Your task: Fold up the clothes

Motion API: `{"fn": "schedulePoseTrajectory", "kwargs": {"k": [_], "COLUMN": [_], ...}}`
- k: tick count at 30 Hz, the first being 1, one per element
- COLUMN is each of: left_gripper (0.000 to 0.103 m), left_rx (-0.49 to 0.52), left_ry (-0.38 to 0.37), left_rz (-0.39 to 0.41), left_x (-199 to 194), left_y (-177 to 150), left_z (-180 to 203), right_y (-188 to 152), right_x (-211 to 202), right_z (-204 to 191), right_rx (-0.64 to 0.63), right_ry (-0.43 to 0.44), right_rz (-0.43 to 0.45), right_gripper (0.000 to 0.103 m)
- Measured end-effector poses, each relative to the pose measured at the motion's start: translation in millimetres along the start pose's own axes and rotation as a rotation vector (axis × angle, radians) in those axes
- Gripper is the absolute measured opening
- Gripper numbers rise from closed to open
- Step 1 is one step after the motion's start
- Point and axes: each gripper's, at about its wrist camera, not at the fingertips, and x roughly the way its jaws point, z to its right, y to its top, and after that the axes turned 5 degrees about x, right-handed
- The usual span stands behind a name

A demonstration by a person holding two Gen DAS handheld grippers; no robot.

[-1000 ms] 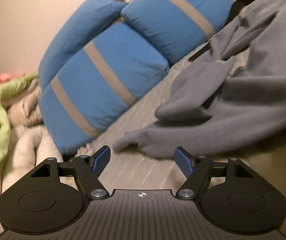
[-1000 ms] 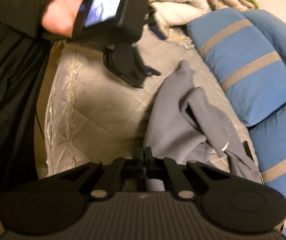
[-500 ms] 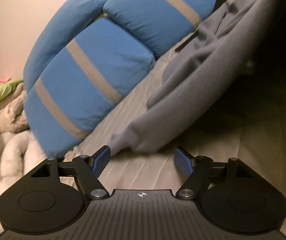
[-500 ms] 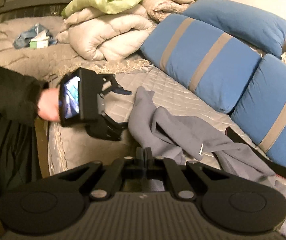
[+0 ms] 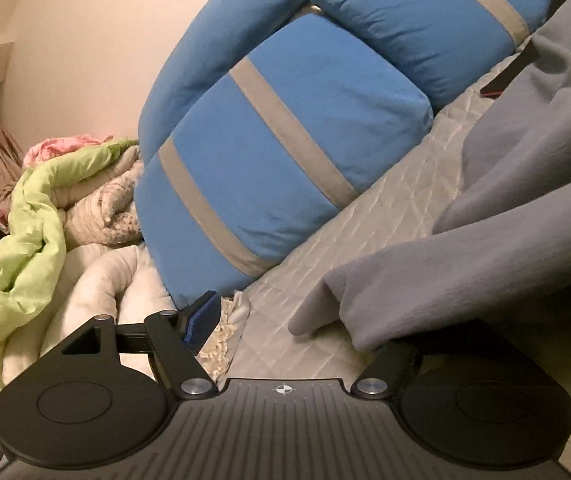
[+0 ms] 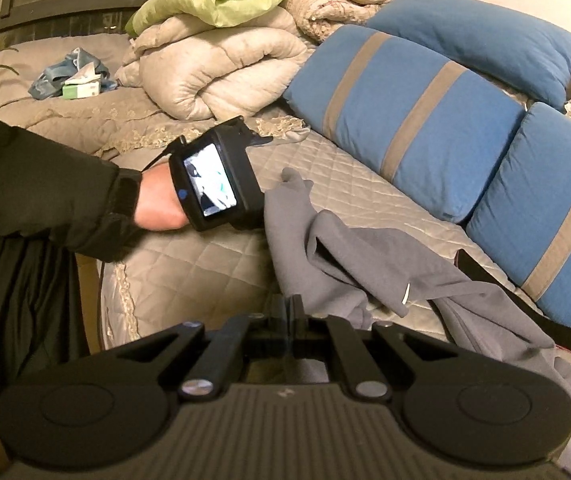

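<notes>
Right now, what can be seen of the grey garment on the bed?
The grey garment is a soft, fleece-like top, unfolded and rumpled, with a sleeve trailing across the quilted bed cover. One edge is pinched in the shut right hand-held gripper, lifting that part. A small white tag shows on a fold. The open left hand-held gripper sits at the cuff end, whose fabric drapes over its right finger.

No legible text; small green box (image 6: 81,89) print too blurred.
</notes>
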Motion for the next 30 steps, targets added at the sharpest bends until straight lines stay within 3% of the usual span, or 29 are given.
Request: {"fn": "schedulePoseTrajectory", "kwargs": {"k": [5,6,7,8,9,11,14,17,20,23,26,30], "left_gripper": [0.069,0.062,0.042,0.028,0.003,0.003,0.003,0.003,0.003,0.003,0.005,0.007], "left_rx": [0.072,0.074,0.071,0.075,0.096,0.163,0.298,0.515,0.791,0.972,1.018,0.944], "left_ry": [0.052,0.05,0.039,0.028,0.02,0.028,0.111,0.167,0.12,0.001,-0.018,-0.041], "left_rz": [0.028,0.031,0.035,0.04,0.048,0.082,0.177,0.264,0.281,0.232,0.217,0.152], "left_x": [8,11,11,11,11,7,-2,-16,-27,-36,-41,-30], "left_y": [-3,-2,-3,-3,-3,-2,-4,-18,-49,-84,-105,-109], "left_z": [4,3,1,-1,-3,-4,-15,-22,-20,-15,-10,-7], "right_y": [1,1,1,1,1,0,-1,-2,-6,-11,-15,-17], "right_x": [-2,-2,-1,-1,-1,-1,-2,-2,-3,-3,1,5], "right_z": [5,6,6,6,6,5,2,-2,-9,-17,-23,-27], "right_rx": [0.022,0.027,0.028,0.029,0.029,0.024,0.005,-0.035,-0.111,-0.166,-0.199,-0.22], "right_ry": [-0.001,-0.002,-0.004,-0.007,-0.01,-0.009,0.003,0.024,0.054,0.079,0.093,0.104], "right_rz": [0.009,0.01,0.009,0.007,0.005,0.001,-0.006,-0.029,-0.063,-0.091,-0.113,-0.129], "right_gripper": [0.002,0.001,0.001,0.001,0.001,0.001,0.001,0.001,0.001,0.001,0.001,0.001]}}
